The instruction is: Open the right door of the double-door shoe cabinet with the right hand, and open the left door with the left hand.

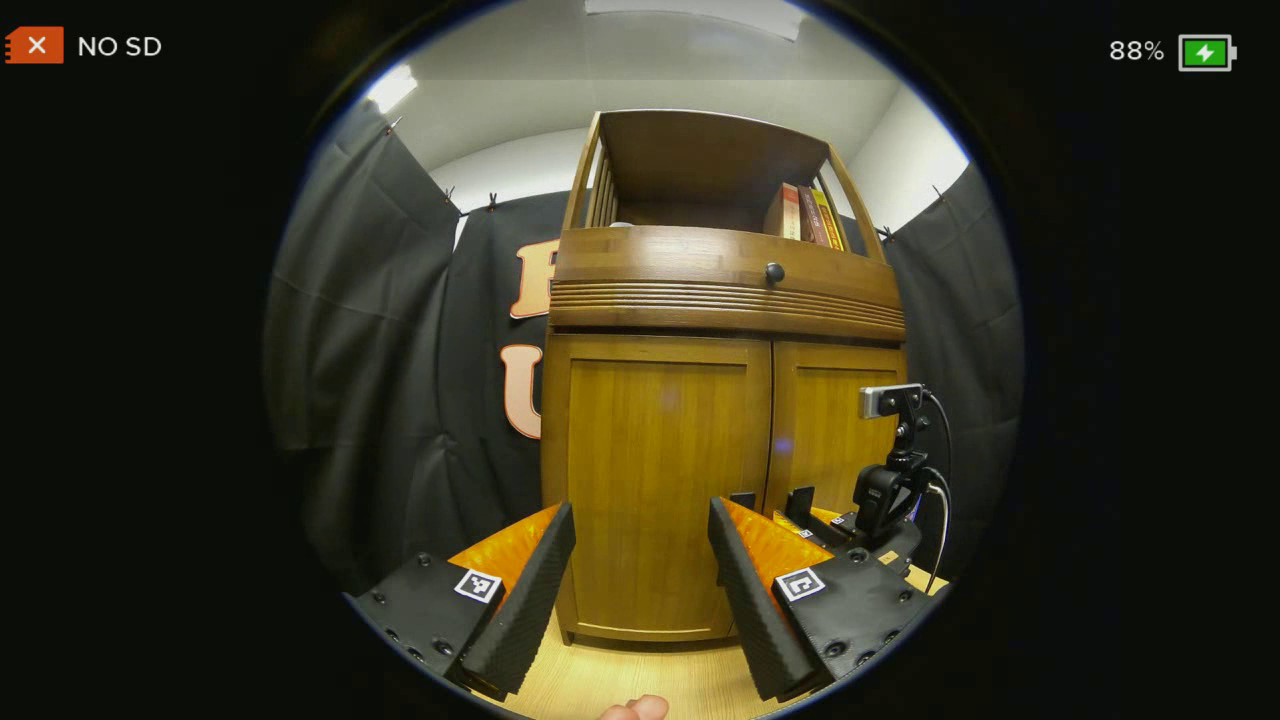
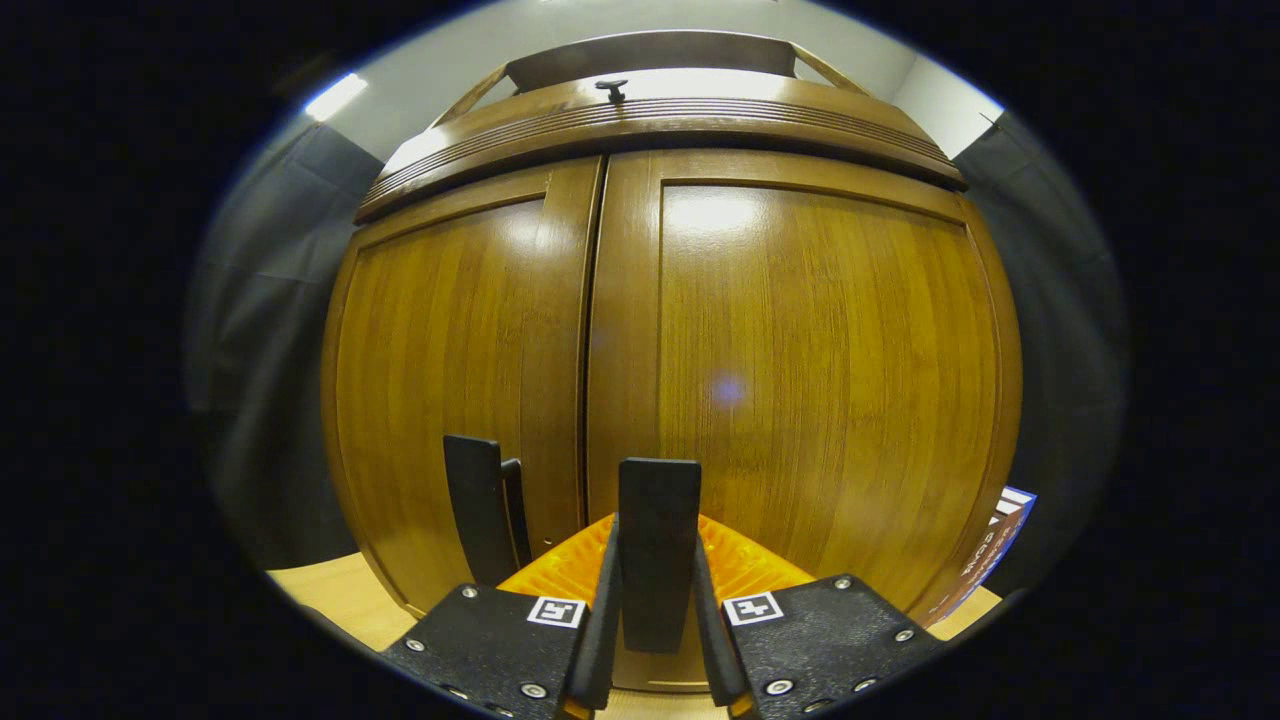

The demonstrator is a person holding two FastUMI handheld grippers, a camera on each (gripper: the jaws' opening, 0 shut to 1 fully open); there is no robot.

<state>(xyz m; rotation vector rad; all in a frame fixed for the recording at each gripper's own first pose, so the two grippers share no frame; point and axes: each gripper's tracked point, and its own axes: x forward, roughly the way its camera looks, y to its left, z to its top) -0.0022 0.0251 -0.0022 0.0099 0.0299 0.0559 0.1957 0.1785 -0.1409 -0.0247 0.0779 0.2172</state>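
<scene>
The wooden shoe cabinet [image 1: 660,450] stands straight ahead with both doors closed. In the left gripper view, my left gripper [image 1: 640,560] is open, a short way in front of the left door [image 1: 655,480] and touching nothing. In the right gripper view, my right gripper [image 2: 657,600] is right at the right door [image 2: 800,380]. It is shut on that door's black upright handle [image 2: 658,520], one finger on each side. The left door's handle [image 2: 485,510] stands free just across the centre gap. The right gripper [image 1: 812,515] also shows low at the door seam.
A drawer with a dark knob [image 1: 774,271] sits above the doors, and books [image 1: 805,213] stand on the open shelf on top. Pale wooden floor [image 1: 640,680] lies in front. A finger [image 1: 635,708] shows at the bottom edge. A printed box [image 2: 985,545] leans by the cabinet's right side.
</scene>
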